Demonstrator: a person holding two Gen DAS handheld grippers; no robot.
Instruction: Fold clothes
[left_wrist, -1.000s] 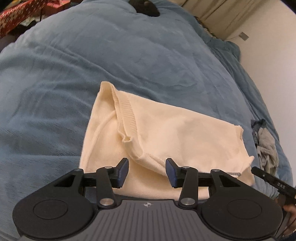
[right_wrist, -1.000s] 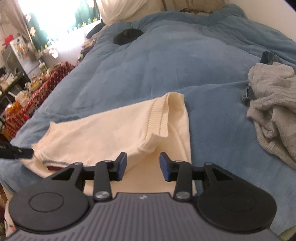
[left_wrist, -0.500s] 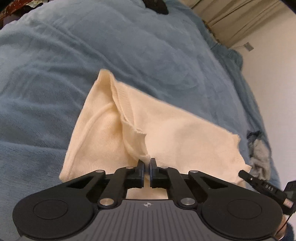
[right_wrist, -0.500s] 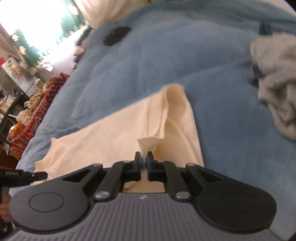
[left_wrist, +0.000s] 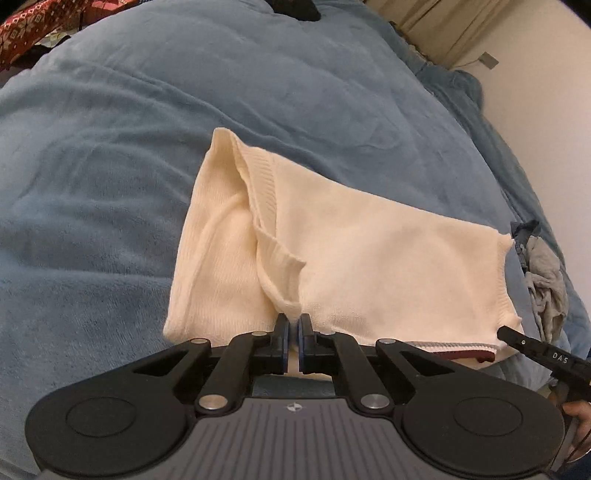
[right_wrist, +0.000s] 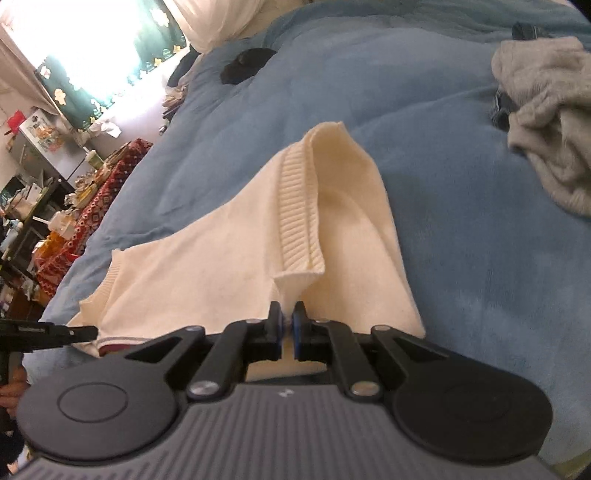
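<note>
On the blue duvet (left_wrist: 155, 155) lies a cream knitted sweater (left_wrist: 388, 258), spread flat except where its near edge is drawn up into two small peaks. A second ago both tongs stood open just short of that edge, a ribbed fold lying loose between their pads; now both have shut on it. No basket, box or other container shows in either view, only a crumpled grey garment (right_wrist: 546, 122) lying loose on the duvet beyond the sweater's far side. The left gripper (left_wrist: 293, 325) has its jaws pressed almost together, with a pinch of the cream knit caught between the blue pads. The right gripper (right_wrist: 287, 317) is likewise nearly closed, nipping a tuck of fabric just below the ribbed band (right_wrist: 299, 210). Each view catches the tip of the other tool at the sweater's striped hem (left_wrist: 458, 349).
</note>
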